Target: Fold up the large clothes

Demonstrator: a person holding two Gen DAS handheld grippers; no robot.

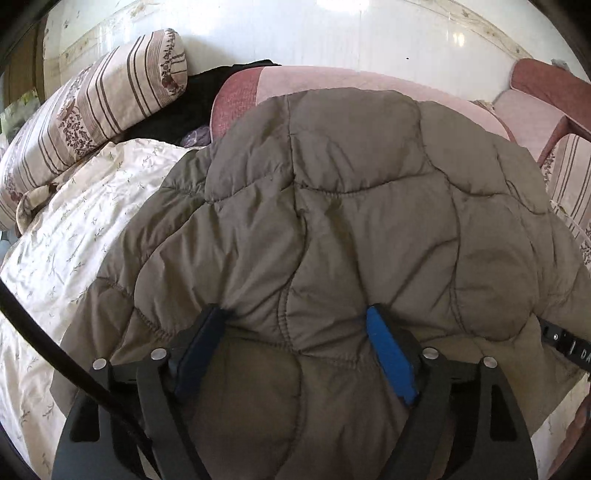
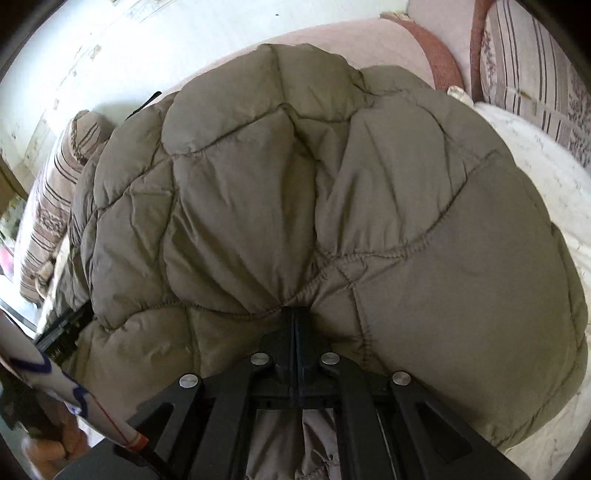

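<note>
A large olive-brown quilted puffer jacket [image 1: 351, 206] lies spread over the bed and fills both views [image 2: 295, 192]. My left gripper [image 1: 295, 317] is open, its blue-padded fingers [image 1: 388, 347] set wide with a bulge of the jacket's near edge between them. My right gripper [image 2: 293, 314] is shut on the jacket's near edge, the fabric puckering into folds at the closed fingertips. The left gripper's body shows at the left edge of the right wrist view [image 2: 62, 332].
The jacket rests on a cream floral bedsheet [image 1: 74, 229]. A striped floral pillow [image 1: 92, 110] lies at the back left, a dark garment [image 1: 192, 107] beside it. A pink and maroon blanket [image 1: 332, 81] lies behind the jacket against the white wall [image 1: 295, 33].
</note>
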